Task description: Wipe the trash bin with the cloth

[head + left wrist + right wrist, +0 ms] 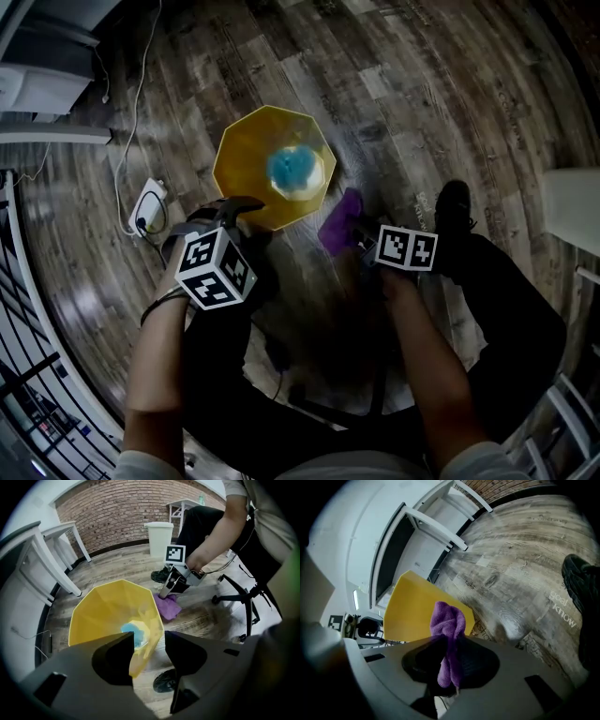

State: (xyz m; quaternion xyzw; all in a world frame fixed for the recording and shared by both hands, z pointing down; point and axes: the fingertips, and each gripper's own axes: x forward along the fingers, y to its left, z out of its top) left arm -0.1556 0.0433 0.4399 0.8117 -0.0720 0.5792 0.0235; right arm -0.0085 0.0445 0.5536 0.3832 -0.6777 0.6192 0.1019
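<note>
While the left hand-held gripper (147, 651) hangs wide over the yellow trash bin's (108, 611) near rim, the right hand-held gripper (449, 645) pinches the purple cloth (448, 619) just beside it. Risk: the unsteadied bin slides or tips on the floor (422, 112) under wiping pressure.

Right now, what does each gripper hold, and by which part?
The right gripper pinches the purple cloth at a bunched fold, with one end sticking out past the jaws. The left gripper holds nothing; its jaws stand apart over the trash bin.
</note>
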